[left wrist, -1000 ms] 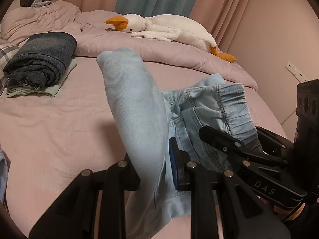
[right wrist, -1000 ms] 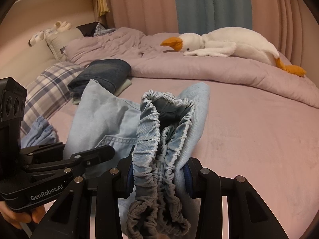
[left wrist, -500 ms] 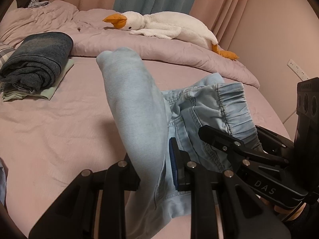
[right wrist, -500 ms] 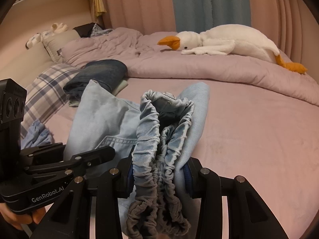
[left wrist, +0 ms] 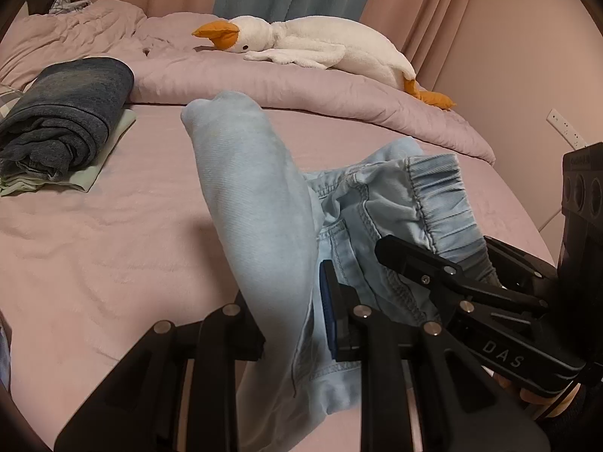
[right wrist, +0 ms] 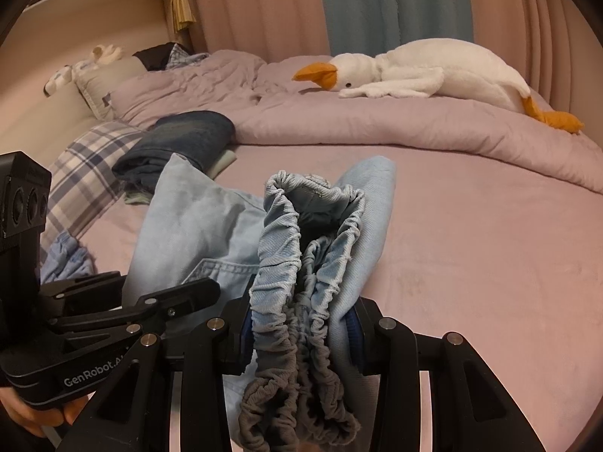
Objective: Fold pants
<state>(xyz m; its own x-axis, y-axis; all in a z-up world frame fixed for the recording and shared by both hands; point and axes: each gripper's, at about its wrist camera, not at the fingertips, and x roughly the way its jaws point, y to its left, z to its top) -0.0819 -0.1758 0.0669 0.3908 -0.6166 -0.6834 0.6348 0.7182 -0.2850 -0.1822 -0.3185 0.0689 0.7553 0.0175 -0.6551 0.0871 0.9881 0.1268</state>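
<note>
Light blue denim pants [left wrist: 256, 203] hang over the pink bed, held up by both grippers. My left gripper [left wrist: 292, 324] is shut on a folded edge of the pants, which drape up and away between its fingers. My right gripper [right wrist: 301, 329] is shut on the bunched elastic waistband [right wrist: 301, 248]. In the left wrist view the right gripper [left wrist: 452, 282] sits at the right, clamped on the same waistband [left wrist: 441, 196]. In the right wrist view the left gripper [right wrist: 177, 297] sits low on the left beside the pants [right wrist: 196, 226].
A folded dark blue garment [left wrist: 64, 116] on a pale green one lies at the left of the bed. A white plush goose [left wrist: 312, 45] rests on the rumpled duvet [left wrist: 301, 86] at the back. A plaid pillow [right wrist: 86, 173] lies left. Open sheet [right wrist: 490, 248] spreads to the right.
The left wrist view has shifted slightly, with the dark folded garment and goose sliding left in the picture. Both grips on the pants are unchanged.
</note>
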